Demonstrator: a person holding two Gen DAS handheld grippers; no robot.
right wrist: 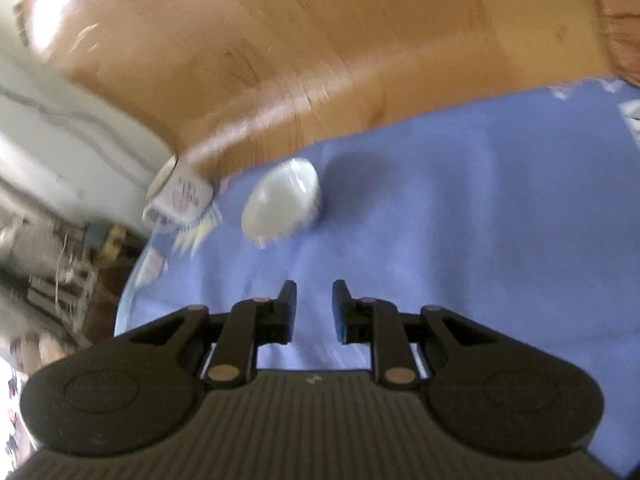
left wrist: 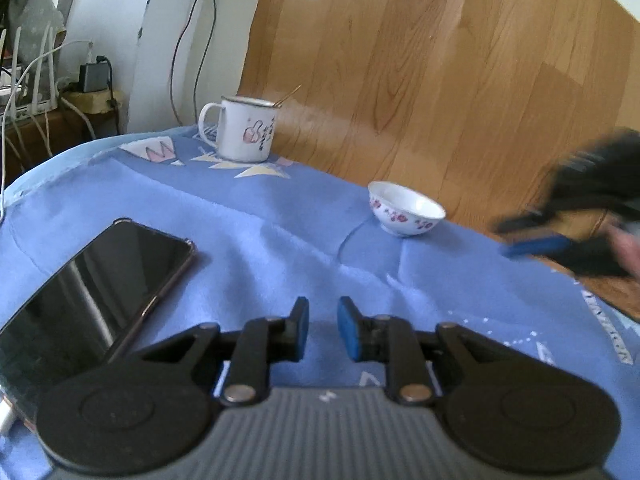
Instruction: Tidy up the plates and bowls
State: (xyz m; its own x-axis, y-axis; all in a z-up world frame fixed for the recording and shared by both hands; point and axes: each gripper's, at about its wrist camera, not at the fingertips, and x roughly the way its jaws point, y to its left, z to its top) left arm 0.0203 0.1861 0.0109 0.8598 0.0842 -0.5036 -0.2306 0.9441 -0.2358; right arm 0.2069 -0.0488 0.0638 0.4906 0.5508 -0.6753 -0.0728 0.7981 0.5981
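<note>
hovering tilted — right tool point(right wrist: 314, 308) above bowl point(right wrist: 282, 204)

Bare blue cloth point(left wrist: 280, 240) lies open between the left gripper point(left wrist: 322, 322) and the bowl point(left wrist: 405, 209). A phone point(left wrist: 92, 292) blocks the near left; a mug point(left wrist: 244, 128) stands at the far edge, well apart from the bowl. The blurred right gripper point(left wrist: 576, 220) occupies the right side near the bowl.

Motion blur smears the right gripper point(left wrist: 576, 216) at the right edge of the left wrist view. The phone point(left wrist: 80, 300) is cut off at lower left. In the right wrist view, bowl point(right wrist: 282, 204) and mug point(right wrist: 180, 196) blur at centre left, the bowl's pattern unreadable.
</note>
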